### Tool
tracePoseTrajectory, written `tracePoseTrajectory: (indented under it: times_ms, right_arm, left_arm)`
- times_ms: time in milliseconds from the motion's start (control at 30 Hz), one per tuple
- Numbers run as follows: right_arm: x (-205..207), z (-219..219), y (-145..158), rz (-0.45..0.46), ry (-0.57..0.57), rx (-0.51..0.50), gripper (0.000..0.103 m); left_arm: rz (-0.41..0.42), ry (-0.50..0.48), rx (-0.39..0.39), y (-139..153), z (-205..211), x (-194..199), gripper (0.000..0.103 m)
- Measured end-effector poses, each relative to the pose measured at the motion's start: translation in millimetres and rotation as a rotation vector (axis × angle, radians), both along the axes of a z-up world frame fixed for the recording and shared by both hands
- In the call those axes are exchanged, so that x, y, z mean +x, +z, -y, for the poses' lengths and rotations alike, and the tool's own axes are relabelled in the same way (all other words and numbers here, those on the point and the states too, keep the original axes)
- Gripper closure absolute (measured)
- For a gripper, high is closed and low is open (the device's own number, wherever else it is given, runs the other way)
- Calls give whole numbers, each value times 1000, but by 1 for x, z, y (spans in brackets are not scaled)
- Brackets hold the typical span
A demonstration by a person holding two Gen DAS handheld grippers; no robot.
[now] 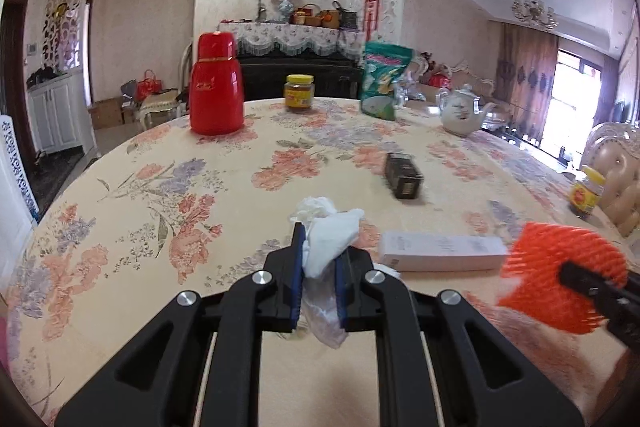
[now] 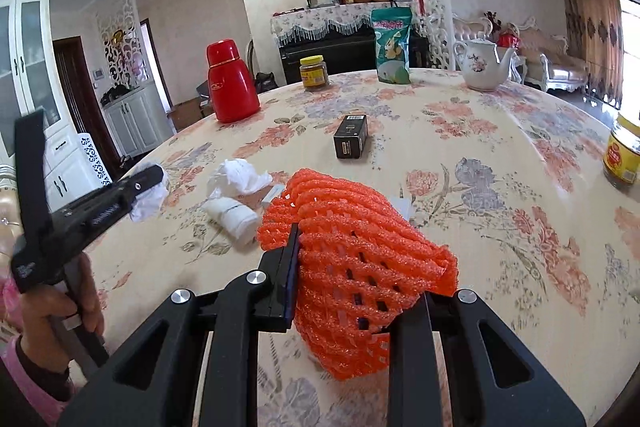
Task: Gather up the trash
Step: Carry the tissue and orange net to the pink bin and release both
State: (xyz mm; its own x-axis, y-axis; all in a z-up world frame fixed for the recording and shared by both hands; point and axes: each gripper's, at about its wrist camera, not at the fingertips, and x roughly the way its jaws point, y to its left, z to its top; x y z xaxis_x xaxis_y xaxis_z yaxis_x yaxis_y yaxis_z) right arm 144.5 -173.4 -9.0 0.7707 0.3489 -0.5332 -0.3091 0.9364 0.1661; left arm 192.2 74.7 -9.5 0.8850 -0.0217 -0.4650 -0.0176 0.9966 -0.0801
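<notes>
My left gripper [image 1: 320, 259] is shut on a crumpled white tissue [image 1: 328, 243] and holds it above the floral table; it also shows at the left of the right wrist view [image 2: 150, 187]. My right gripper [image 2: 352, 267] is shut on an orange foam fruit net [image 2: 352, 251], which also shows at the right of the left wrist view [image 1: 560, 275]. More crumpled white tissue [image 2: 240, 177] and a white roll [image 2: 236, 217] lie on the table. A small black box [image 2: 351, 136] and a flat white box [image 1: 440, 251] lie further out.
On the round floral table [image 1: 160, 195] stand a red thermos [image 1: 216, 87], a yellow-lidded jar [image 1: 299, 91], a green snack bag [image 1: 382, 81], a white teapot [image 1: 460, 113] and another jar [image 1: 587, 191] at the right edge. A padded chair [image 1: 616, 179] stands at right.
</notes>
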Motion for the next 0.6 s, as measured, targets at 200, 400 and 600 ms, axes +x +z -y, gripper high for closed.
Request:
tracePoseTrajectory:
  times_ms: [200,400,600]
  right_arm:
    - [-17,5,11,11,-4,38,80]
    - [-40,-3,19,30,33,43,80]
    - [-58,-21,20,40,86,41,80]
  left_arm:
    - [26,-72,11,22,25,-54,90]
    - [47,-92,25,21,30,-99,90]
    - [57,-61,4,17,12,-132,90]
